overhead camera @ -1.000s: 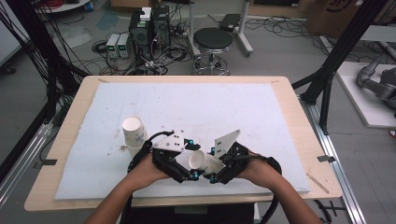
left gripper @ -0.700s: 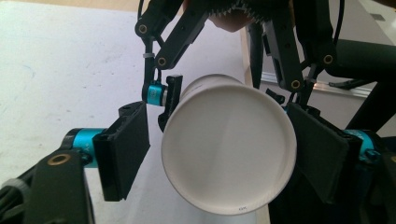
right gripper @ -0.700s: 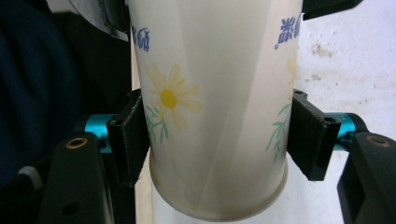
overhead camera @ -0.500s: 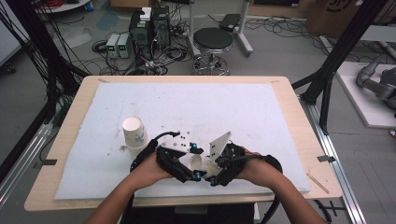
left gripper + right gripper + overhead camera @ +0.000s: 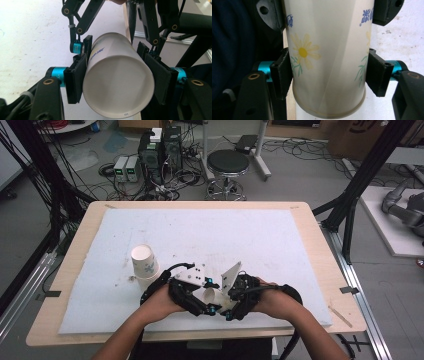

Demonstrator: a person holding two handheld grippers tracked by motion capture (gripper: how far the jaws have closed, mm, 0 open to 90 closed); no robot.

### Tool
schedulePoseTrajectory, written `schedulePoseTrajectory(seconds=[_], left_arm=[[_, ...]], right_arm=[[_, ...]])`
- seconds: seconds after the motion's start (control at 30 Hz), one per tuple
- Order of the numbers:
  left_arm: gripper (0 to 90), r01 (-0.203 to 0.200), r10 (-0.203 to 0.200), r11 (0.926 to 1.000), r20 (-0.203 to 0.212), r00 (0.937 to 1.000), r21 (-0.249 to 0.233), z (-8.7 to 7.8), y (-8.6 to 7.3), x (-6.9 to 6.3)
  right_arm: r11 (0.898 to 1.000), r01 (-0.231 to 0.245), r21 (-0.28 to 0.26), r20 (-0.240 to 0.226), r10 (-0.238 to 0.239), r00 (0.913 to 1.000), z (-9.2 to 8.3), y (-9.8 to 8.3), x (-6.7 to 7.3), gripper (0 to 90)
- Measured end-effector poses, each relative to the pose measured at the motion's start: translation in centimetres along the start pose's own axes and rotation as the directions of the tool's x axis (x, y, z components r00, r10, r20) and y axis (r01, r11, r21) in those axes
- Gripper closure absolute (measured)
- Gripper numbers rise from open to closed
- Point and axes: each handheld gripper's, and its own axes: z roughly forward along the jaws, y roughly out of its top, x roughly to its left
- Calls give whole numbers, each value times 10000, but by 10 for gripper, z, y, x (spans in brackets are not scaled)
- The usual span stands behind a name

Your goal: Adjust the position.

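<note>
Both tools, left tool and right tool, clamp one paper cup lying sideways just above the surface's near edge; the left's jaws have just been closing onto it. Handover step, I'd say: next one tool must release. Two cup items: this one, plus an upright cup stack nearby.

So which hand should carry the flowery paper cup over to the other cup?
Probably the left. The left hand-held gripper has just closed its jaws on the white flowered paper cup, and the upright white paper cup stands beside that hand. The right hand-held gripper, also clamping it, would reach across.
</note>
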Motion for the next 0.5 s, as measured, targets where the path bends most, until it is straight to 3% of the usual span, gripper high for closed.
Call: schedulePoseTrajectory(seconds=[0.13, 0.27, 0.5], left_arm=[[370, -24, 23, 10000, -95, 10000, -92, -1, -1, 0], [372, 69, -79, 9993, -252, 9997, -365, -5, -3, 2], [369, 264, -283, 9943, -162, 9995, -1036, -9, -11, 3]], right_arm=[[10000, 44, -61, 19, -44, 10000, 0, -1, 0, 301], [9975, -131, -700, 192, 145, 9997, -4, -5, 0, 211], [9721, -477, -2295, 150, 526, 9985, -21, -18, -2, 193]])
